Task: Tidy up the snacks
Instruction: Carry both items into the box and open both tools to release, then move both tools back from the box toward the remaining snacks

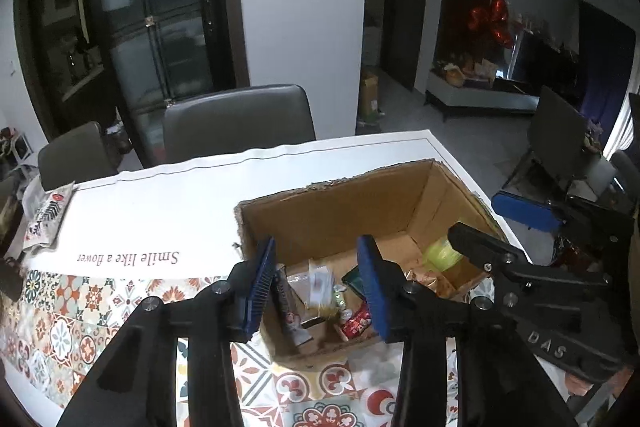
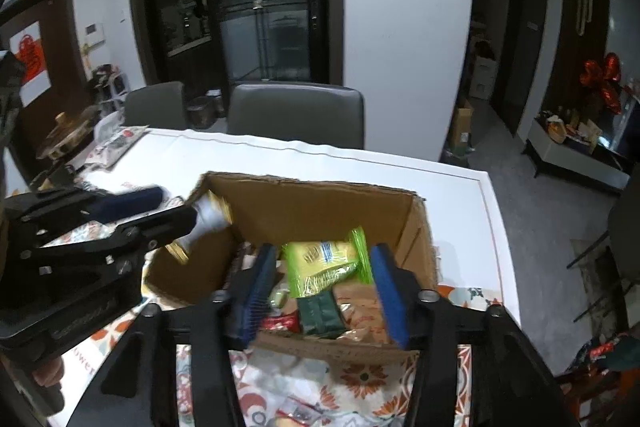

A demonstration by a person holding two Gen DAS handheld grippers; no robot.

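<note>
Snacks, crinkly foil and plastic packets, lay heaped inside the rough-edged corrugated cardboard box on the patterned tablecloth. Left gripper and right gripper both hung released above the box, nothing between ribbed blue pads. Best kept clear of the walls, lowering straight onto one packet.

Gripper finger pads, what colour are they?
Blue pads, clearest in the right wrist view.

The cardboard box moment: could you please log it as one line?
stage: over cardboard box | left gripper: jaws open, empty | right gripper: jaws open, empty | green packet: in box among snacks
</note>
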